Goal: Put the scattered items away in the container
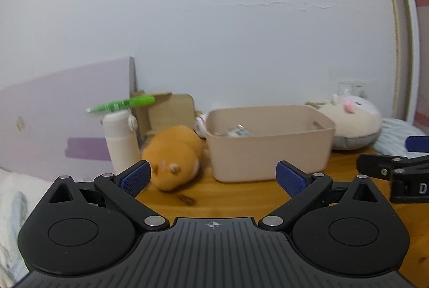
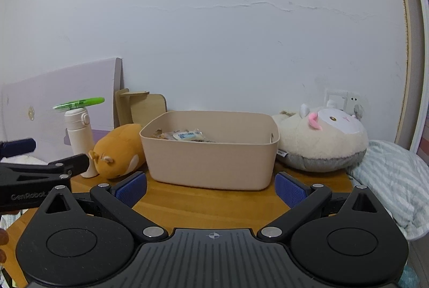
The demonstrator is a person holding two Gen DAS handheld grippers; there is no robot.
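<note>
A beige plastic bin [image 1: 268, 151] [image 2: 211, 153] stands on the wooden table [image 2: 203, 204] and holds several small packets [image 2: 186, 136]. An orange plush hamster [image 1: 174, 156] [image 2: 118, 153] lies left of the bin. A small dark item [image 1: 187, 200] lies on the table in front of the hamster. My left gripper [image 1: 213, 178] is open and empty, facing the gap between hamster and bin. My right gripper [image 2: 211, 187] is open and empty, in front of the bin.
A white bottle [image 1: 122, 143] [image 2: 79, 137] with a green pen [image 1: 123, 103] [image 2: 79, 102] lying on top stands left of the hamster. A cream plush sheep [image 1: 354, 124] [image 2: 324, 137] lies right of the bin. Wooden boards [image 2: 142, 106] lean on the wall. Striped bedding [image 2: 388, 180] lies at the right.
</note>
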